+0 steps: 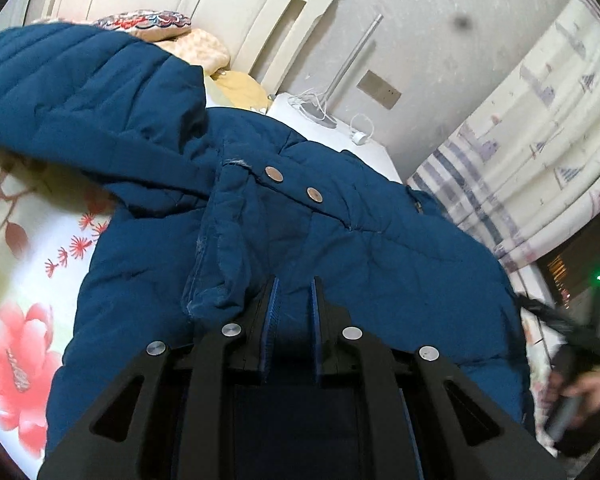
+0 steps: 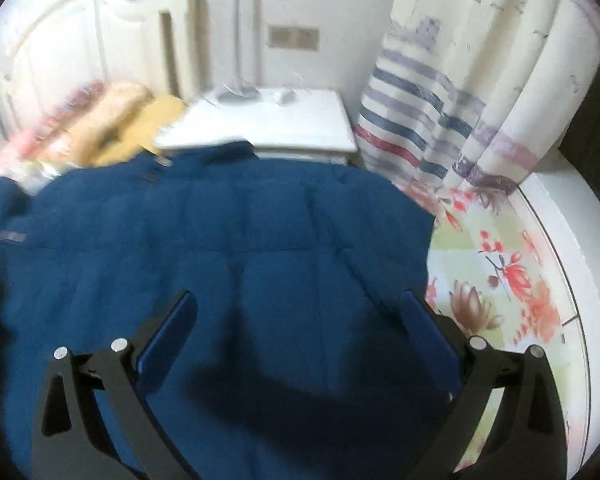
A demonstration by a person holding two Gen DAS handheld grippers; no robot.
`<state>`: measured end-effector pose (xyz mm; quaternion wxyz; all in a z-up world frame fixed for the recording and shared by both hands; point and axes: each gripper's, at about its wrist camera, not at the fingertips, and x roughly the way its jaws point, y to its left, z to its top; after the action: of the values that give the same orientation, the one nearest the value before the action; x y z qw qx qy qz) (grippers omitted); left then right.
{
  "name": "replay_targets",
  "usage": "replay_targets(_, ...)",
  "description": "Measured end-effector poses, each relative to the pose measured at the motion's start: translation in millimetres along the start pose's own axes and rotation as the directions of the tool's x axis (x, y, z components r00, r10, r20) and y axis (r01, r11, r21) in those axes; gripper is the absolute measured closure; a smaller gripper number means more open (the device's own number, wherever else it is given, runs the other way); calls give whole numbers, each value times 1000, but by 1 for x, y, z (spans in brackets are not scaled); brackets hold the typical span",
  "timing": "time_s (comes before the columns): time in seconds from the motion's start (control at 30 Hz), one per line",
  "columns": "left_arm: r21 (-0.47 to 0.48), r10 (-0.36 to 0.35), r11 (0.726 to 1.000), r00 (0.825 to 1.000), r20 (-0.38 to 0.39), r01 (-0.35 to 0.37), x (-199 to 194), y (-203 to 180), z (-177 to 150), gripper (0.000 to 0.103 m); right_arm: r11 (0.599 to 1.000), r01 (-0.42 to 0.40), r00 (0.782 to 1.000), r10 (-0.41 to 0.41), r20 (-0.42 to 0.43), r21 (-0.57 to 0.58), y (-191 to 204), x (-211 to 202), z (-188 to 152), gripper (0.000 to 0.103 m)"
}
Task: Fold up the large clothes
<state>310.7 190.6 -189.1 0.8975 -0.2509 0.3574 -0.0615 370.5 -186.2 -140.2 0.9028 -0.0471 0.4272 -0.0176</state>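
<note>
Jacket: blue quilted jacket (image 1: 340, 240) is lying beneath both grippers.
Left gripper (image 1: 294, 304): pinching jacket fabric.
Right gripper (image 2: 300, 320): hovering, spread wide.
Surface: floral bedsheet (image 2: 500, 272), white nightstand (image 2: 284, 124) beyond.

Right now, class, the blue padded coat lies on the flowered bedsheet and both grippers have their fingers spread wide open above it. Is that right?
Not quite. Only the right gripper is spread wide, as the right wrist view shows. The left gripper has its fingers close together, with a fold of the blue padded coat between them, as the left wrist view shows. The coat does lie on the flowered bedsheet.
</note>
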Motion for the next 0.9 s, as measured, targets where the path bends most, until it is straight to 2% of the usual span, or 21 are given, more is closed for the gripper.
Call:
replay_targets(0.03, 2, 2, 1000, 1000, 0, -2, 0, -1, 0, 95, 999, 35, 999, -35, -40, -10, 0, 18, -4, 2)
replay_targets(0.07, 3, 2, 1000, 1000, -1, -2, 1, 0, 0, 95, 1000, -1, 999, 2, -49, 25, -2, 30, -10, 3)
replay_targets(0.1, 1, 1, 1000, 1000, -1, -1, 1, 0, 0, 95, 993, -45, 997, 51, -49, 110, -15, 31, -11, 2)
replay_targets(0.13, -3, -4, 1000, 1000, 0, 4, 1, 2, 0, 95, 989, -47, 997, 55, -53, 142, -19, 30, -11, 2)
replay_targets(0.2, -14, -16, 1000, 1000, 1, 16, 2, 5, 1, 95, 991, 14, 997, -4, -78, 133, -16, 20, -12, 3)
replay_targets(0.23, -17, -20, 1000, 1000, 2, 20, 2, 5, 1, 95, 990, 47, 997, -38, -67, 133, -10, 12, -11, 3)
replay_targets(0.27, -18, -23, 1000, 1000, 2, 23, 2, 6, 2, 95, 988, 36, 999, -32, -32, 149, -2, 1, -10, 3)
replay_targets(0.33, -20, -25, 999, 1000, 4, 25, 1, 5, 1, 95, 980, -111, 994, 107, 37, 165, 23, -23, -8, 3)
replay_targets(0.4, -33, -40, 999, 999, 7, 40, -1, 8, 2, 95, 976, -178, 984, 175, 30, 125, 53, -29, -6, 3)
replay_targets(0.47, -65, -70, 995, 997, 26, 72, -9, 15, 2, 96, 973, -228, 974, 228, -3, 22, 98, -26, -6, 3)
replay_targets(0.5, -92, -89, 991, 994, 63, 94, -19, 20, 3, 96, 970, -234, 972, 232, -26, -69, 127, -21, -12, 3)
replay_targets(0.53, -116, -96, 987, 988, 118, 110, -32, 26, 5, 95, 970, -209, 978, 205, -42, -126, 144, -16, -17, 3)
replay_targets(0.57, -138, -96, 983, 983, 159, 119, -43, 32, 8, 95, 972, -140, 990, 137, -32, -189, 160, -9, -25, 3)
replay_targets(0.6, -187, -93, 973, 970, 226, 137, -61, 45, 14, 95, 970, -89, 995, 96, 19, -225, 166, -9, -32, 3)
replay_targets(0.63, -233, -88, 960, 957, 277, 155, -75, 57, 19, 94, 972, -94, 995, 100, 19, -215, 165, -9, -31, 2)
replay_targets(0.67, -313, -59, 934, 939, 338, 171, -93, 79, 26, 94, 974, -118, 992, 122, 8, -195, 160, -8, -32, 2)
replay_targets(0.73, -477, 20, 859, 917, 398, 187, -119, 129, 39, 94, 974, -162, 987, 163, -9, -159, 153, -6, -32, 2)
replay_targets(0.8, -582, 78, 789, 909, 410, 195, -133, 178, 52, 94, 974, -179, 984, 178, -15, -142, 151, -6, -34, 2)
replay_targets(0.83, -614, 106, 766, 904, 414, 191, -138, 196, 56, 94, 974, -173, 985, 173, -15, -147, 152, -5, -32, 2)
replay_targets(0.9, -698, 216, 699, 885, 413, 156, -153, 247, 66, 94, 975, -161, 987, 161, -14, -156, 157, -7, -32, 2)
